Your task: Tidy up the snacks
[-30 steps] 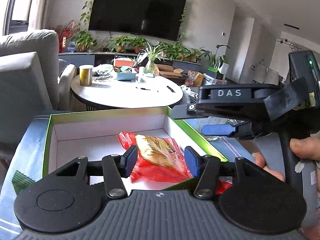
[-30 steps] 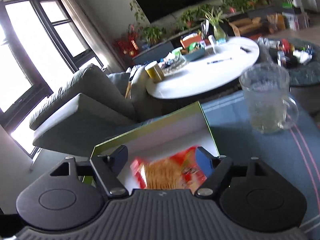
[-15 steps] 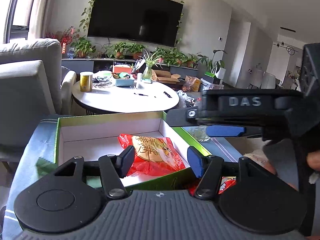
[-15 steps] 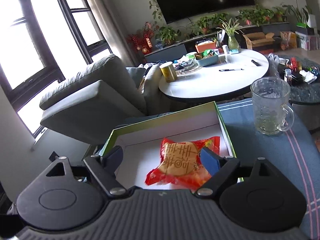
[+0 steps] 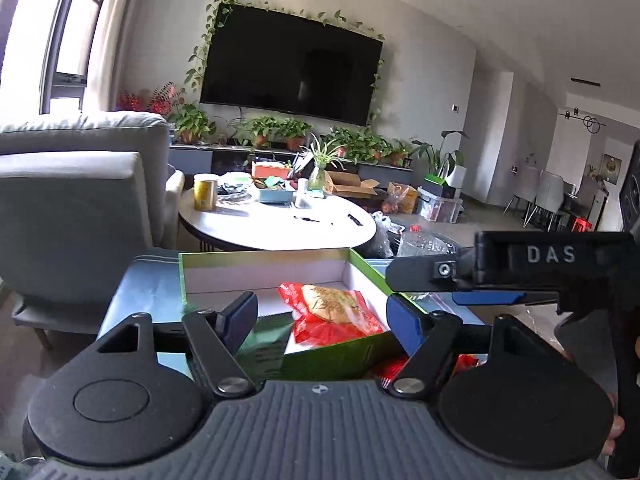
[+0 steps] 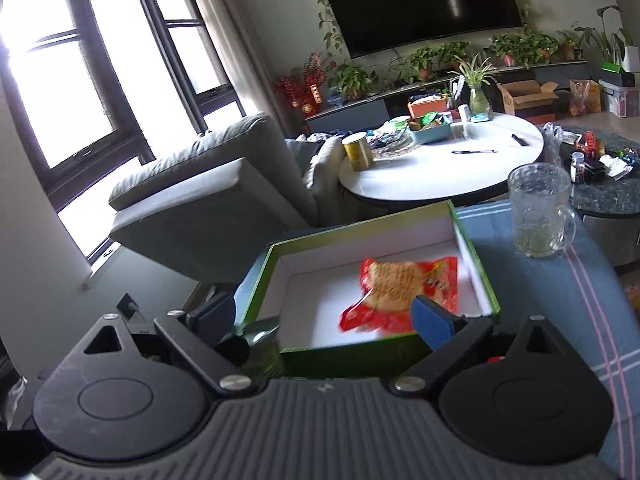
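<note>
On the striped cloth: I see the green box (image 6: 476, 256) with one red snack packet (image 6: 400, 288) lying flat on its white floor, toward the right wall.
Left gripper (image 5: 322, 316): my jaws are opening, nothing between them; they frame the box's near wall from outside.
Right gripper (image 6: 320, 316): jaws apart, empty, pulled back short of the box.
Left view only: the right gripper (image 5: 516, 276) from the side, marked DAS, and more red packets (image 5: 390, 368) outside the box's near wall.
Right view only: a glass mug (image 6: 538, 212) on the cloth, right of the box.
Since a second ago: my left jaws flanked the packet closely and now stand wider; both grippers have backed away and the box sits farther off.
</note>
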Demonstrator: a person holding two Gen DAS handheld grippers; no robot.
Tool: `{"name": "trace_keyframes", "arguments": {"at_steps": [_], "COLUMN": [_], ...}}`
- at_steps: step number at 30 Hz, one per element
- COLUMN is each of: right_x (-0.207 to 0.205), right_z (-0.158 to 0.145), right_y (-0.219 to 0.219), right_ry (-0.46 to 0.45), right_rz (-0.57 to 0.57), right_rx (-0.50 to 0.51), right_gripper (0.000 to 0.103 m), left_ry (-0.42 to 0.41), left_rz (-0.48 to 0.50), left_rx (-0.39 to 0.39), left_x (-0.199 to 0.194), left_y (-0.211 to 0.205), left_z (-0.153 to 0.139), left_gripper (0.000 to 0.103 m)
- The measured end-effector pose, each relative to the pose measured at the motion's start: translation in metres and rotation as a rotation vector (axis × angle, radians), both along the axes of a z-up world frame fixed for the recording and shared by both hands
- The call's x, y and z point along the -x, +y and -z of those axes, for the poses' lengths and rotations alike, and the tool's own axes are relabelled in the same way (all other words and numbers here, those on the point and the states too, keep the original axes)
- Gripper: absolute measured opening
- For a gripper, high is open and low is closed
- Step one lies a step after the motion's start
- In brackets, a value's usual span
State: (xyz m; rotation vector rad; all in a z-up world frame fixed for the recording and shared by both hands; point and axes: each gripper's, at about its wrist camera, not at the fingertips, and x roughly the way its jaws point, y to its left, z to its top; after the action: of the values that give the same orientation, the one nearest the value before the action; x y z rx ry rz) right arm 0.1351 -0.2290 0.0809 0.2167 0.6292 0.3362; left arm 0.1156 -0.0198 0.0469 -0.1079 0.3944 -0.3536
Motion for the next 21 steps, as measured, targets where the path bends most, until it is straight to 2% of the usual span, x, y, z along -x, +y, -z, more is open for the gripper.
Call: {"name": "trace_keyframes", "arguments": {"at_steps": [9,16,21], "right_x": [0.033,0.036,0.032], "right_z": [0.013,0.042,0.055], "right_y": [0.016,0.032,0.055], "right_ry": [0.014,0.125,0.163], "right_rz": [-0.028,-0.046,-0.072], "right_rx": [-0.032,-0.1,-0.074], "right_gripper": [0.08,0.08,0.08], "left_ry": [0.037,0.134,0.163], "left_rz": [-0.094,-0.114,-0.123], "left_rx": [0.013,-0.011,-0.02], "left_x": [0.019,0.008,-0.006], "left_y": [0.041,0.057,0.062], "left_z": [0.022,0.056,0.071], "left_gripper": [0.072,0.073,0.073]}}
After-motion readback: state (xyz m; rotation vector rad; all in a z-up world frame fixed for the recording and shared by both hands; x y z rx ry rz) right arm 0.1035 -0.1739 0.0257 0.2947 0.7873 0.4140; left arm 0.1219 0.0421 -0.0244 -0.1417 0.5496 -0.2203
